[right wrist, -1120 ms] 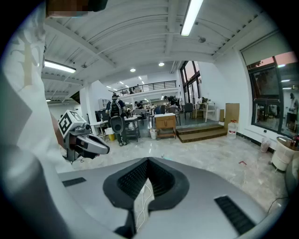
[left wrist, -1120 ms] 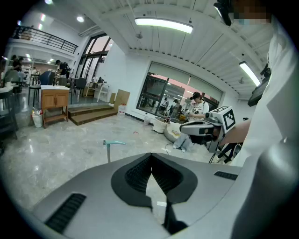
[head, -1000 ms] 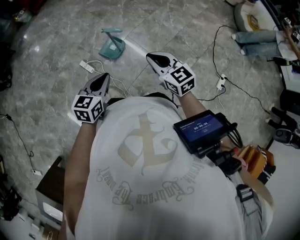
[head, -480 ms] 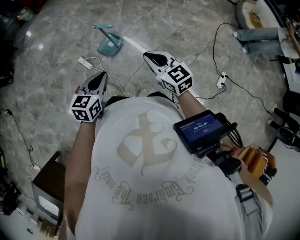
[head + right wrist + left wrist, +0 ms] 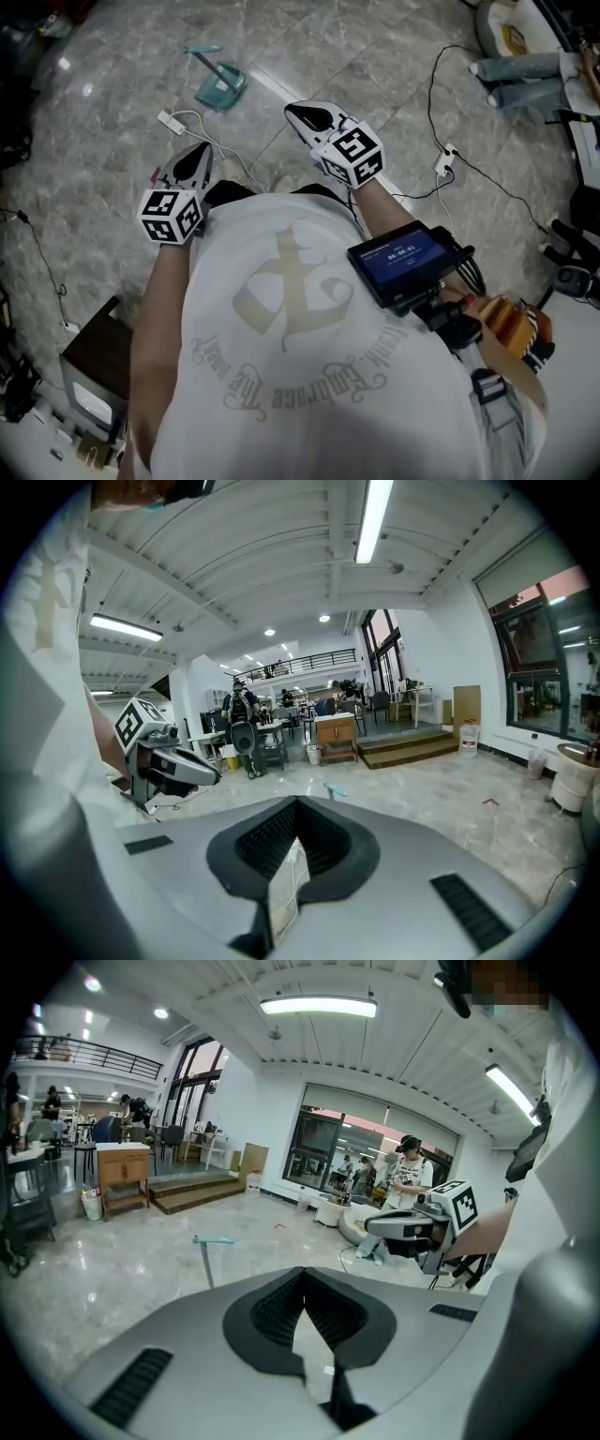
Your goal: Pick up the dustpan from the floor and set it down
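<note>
Left claw and right claw closed, dustpan well ahead on floor

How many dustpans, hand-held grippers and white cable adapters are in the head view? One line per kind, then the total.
Dustpan: 1
Hand-held gripper: 2, left hand-held gripper and right hand-held gripper
White cable adapter: 2
Total: 5

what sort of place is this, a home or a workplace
Probably a workplace, a large open workshop or lab hall: a wide polished marble floor, a railed mezzanine and a long strip ceiling light.
</note>
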Demonstrator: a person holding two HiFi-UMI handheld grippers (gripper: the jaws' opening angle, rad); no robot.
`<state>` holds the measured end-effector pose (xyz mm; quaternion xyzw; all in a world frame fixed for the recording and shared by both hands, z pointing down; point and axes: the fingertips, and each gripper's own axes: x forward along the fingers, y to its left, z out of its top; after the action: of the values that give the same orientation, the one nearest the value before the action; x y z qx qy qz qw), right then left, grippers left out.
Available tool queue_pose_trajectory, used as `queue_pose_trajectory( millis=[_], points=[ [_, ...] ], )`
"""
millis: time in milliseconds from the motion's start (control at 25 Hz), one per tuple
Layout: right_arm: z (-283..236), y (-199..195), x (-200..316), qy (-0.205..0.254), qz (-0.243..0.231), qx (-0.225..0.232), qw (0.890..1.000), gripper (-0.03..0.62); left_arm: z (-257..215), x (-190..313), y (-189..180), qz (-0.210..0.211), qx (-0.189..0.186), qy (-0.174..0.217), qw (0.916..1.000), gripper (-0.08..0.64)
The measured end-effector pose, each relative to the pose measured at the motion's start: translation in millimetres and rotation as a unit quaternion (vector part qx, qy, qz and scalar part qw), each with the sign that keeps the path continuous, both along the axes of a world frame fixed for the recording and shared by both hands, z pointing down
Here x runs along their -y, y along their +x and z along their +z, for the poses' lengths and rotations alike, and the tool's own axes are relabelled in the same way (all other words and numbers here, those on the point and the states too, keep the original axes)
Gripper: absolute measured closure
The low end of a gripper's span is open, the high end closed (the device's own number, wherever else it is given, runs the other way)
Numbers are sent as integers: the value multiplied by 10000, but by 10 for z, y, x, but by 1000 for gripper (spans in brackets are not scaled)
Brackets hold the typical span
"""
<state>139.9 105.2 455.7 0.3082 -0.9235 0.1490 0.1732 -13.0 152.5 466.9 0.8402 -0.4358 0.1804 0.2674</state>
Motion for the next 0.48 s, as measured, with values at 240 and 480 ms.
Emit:
queue_pose_trajectory(
  millis=[240, 480],
  points=[
    [-35, -25, 10, -29, -1, 9, 10000, 575, -39, -34, -21, 27, 23, -66, 10000, 548],
    [2, 13, 28, -60, 92, -46, 9999, 575, 30, 8, 7, 128, -12, -113, 9999, 548]
  ],
)
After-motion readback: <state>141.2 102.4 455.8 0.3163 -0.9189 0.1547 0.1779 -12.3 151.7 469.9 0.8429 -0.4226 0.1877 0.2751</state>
